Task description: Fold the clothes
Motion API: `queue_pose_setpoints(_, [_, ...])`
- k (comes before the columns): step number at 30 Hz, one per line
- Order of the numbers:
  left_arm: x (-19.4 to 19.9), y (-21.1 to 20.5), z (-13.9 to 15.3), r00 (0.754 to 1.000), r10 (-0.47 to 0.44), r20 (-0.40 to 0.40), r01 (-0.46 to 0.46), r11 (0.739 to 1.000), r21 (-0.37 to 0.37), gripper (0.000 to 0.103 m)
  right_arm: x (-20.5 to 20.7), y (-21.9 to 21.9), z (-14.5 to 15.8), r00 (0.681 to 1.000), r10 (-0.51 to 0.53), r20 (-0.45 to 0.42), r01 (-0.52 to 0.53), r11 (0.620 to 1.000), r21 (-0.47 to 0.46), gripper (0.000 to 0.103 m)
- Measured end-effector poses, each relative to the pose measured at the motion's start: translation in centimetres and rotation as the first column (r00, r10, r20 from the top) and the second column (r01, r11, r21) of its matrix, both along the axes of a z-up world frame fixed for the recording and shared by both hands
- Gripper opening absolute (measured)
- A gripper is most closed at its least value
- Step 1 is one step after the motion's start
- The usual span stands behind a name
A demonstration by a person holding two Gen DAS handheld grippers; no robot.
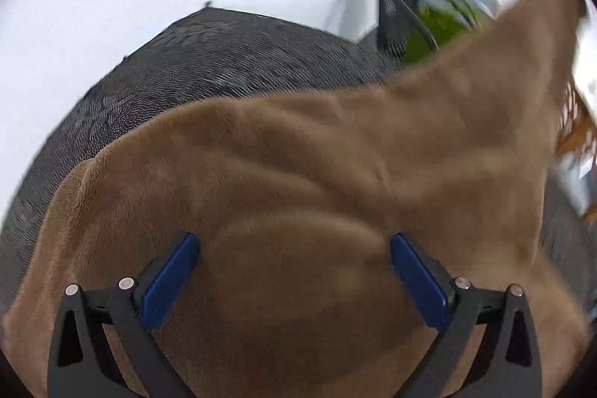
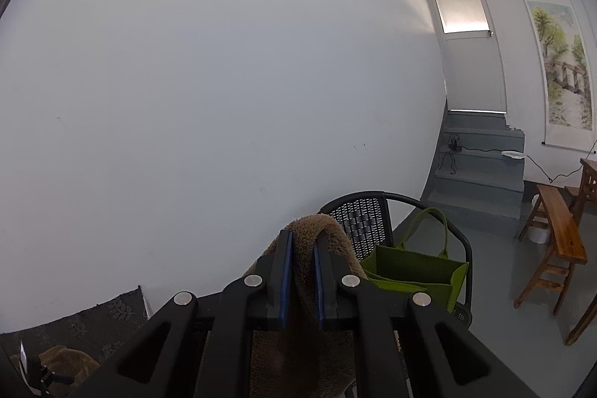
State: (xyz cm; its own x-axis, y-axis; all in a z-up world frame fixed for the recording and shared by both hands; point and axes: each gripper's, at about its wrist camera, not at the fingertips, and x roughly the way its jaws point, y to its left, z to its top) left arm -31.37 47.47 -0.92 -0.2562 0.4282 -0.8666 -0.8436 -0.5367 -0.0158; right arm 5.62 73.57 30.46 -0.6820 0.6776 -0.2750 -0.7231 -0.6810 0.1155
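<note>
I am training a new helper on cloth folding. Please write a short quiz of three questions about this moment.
1. True or false: the right claw is shut on the brown cloth.
2. The left claw is: A) open above the cloth, B) shut on the bag.
3. What colour is the bag on the chair?

Key: 1 true; 2 A; 3 green.

Brown garment (image 1: 298, 174) fuzzy fleece; tablecloth (image 1: 209, 62) dark patterned weave; bench (image 2: 559, 230) glossy wood.
</note>
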Motion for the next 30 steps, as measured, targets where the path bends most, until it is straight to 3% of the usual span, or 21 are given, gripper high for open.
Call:
queue_pose_setpoints(7, [1.3, -1.8, -0.3, 1.000, 0.000, -0.008, 0.001, 1.000, 0.025, 0.103, 0.1, 0.4, 0.6, 1.000, -0.018, -0.001, 0.018, 1.000, -0.001, 0.012])
queue_pose_setpoints(13, [2.1, -1.6, 0.5, 0.999, 0.031, -0.023, -0.031, 0.999, -0.010, 0.103, 0.6, -0.2, 2.6, 1.000, -0.008, -0.016, 0.008, 0.999, 0.036, 0.012])
queue_pose_setpoints(18, [6.1, -1.3, 1.5, 0.999, -0.023, -0.035, 0.024, 1.000, 0.017, 0.103, 0.5, -1.5, 2.9, 1.000, 0.006, 0.000, -0.006, 0.997, 0.080, 0.012])
queue_pose_setpoints(23, [9.5, -0.3, 0.7, 0.992, -0.113, -0.057, 0.112, 0.994, -0.011, 0.103, 0.1, -1.5, 2.1, 0.999, 0.032, 0.003, -0.032, 0.999, 0.043, 0.012])
queue_pose_setpoints(30, [8.8, -1.4, 0.4, 0.996, -0.082, -0.027, 0.083, 0.995, 0.048, 0.103, 0.6, -1.7, 2.0, 0.999, 0.032, 0.018, -0.033, 0.998, 0.044, 0.012])
